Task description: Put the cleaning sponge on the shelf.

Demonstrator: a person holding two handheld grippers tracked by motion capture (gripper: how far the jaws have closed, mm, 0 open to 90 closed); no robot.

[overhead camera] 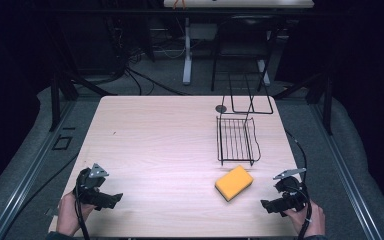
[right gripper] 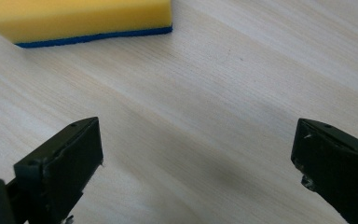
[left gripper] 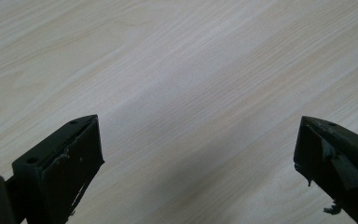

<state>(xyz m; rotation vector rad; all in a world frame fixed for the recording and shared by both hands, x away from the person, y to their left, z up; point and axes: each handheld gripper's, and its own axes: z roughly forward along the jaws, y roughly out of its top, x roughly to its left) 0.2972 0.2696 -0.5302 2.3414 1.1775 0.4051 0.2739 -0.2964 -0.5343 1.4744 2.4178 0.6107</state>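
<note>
On the table (overhead camera: 155, 150), sponge (overhead camera: 234, 182) near spread right gripper (overhead camera: 272, 206), wire rack (overhead camera: 236, 140) behind, left gripper (overhead camera: 111, 200) spread.

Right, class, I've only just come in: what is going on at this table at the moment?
A person sits at a wooden table with a two-jaw gripper in each hand. Both the left gripper and the right gripper rest near the front edge, jaws wide open, holding nothing. A yellow sponge with a blue underside lies flat a little ahead of the right gripper, untouched. Beyond it stands a black wire rack, with nothing in it. The right gripper faces the sponge, so that looks like what will be picked up.
</note>
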